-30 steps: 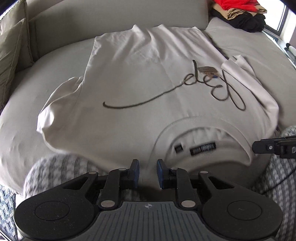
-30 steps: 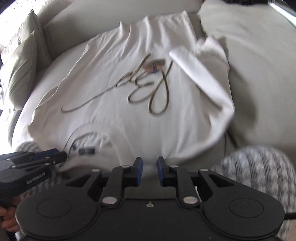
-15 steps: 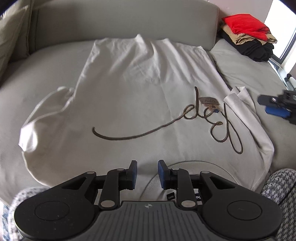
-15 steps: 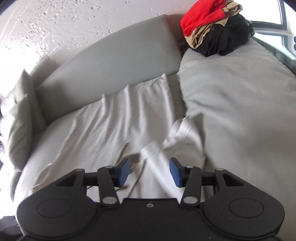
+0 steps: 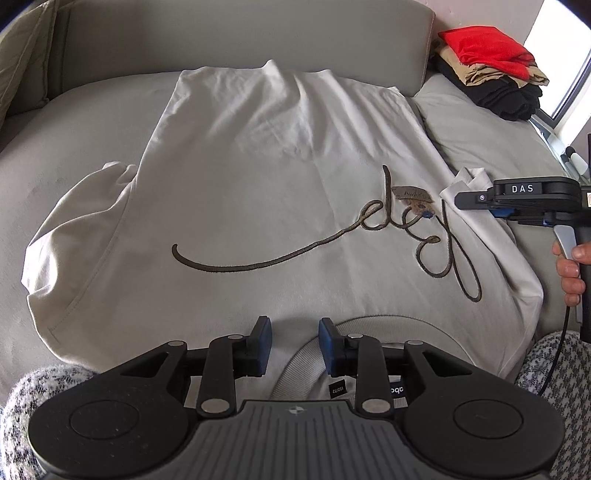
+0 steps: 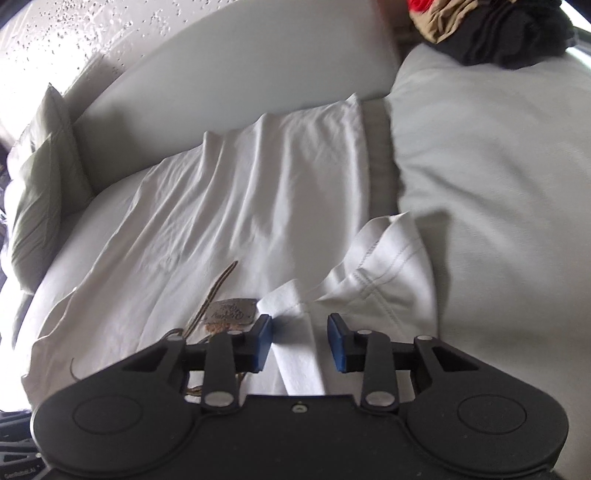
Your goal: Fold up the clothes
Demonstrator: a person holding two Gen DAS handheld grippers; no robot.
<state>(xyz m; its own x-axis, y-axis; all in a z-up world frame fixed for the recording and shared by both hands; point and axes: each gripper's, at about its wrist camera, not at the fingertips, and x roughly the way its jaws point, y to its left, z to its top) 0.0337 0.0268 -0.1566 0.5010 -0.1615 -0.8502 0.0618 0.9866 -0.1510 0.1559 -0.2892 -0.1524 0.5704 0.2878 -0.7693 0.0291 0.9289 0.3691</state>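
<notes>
Looking down along our left claw [image 5: 294,341], we saw the white shirt [image 5: 258,177] spread flat on the grey sofa [image 5: 92,147], its collar [image 5: 369,328] just ahead of and under the right-hand finger. The jaws stood narrowly apart and were opening, with nothing pinched between them. Beyond the claw ran the brown cursive stitching [image 5: 295,254] across the chest, and a small patch [image 5: 412,194] sat by the letters.

Our right claw [image 6: 300,341] hovered over the shirt's folded-in sleeve [image 6: 380,273], whose near strip lay between the blue pads [image 6: 264,343] (they did not yet press it); the jaws were closing. Left of that claw lay the patch. Far ahead to its right sat a pile of folded clothes [image 6: 498,33]. Our right hand [image 5: 570,271] gripped the claw's handle.
</notes>
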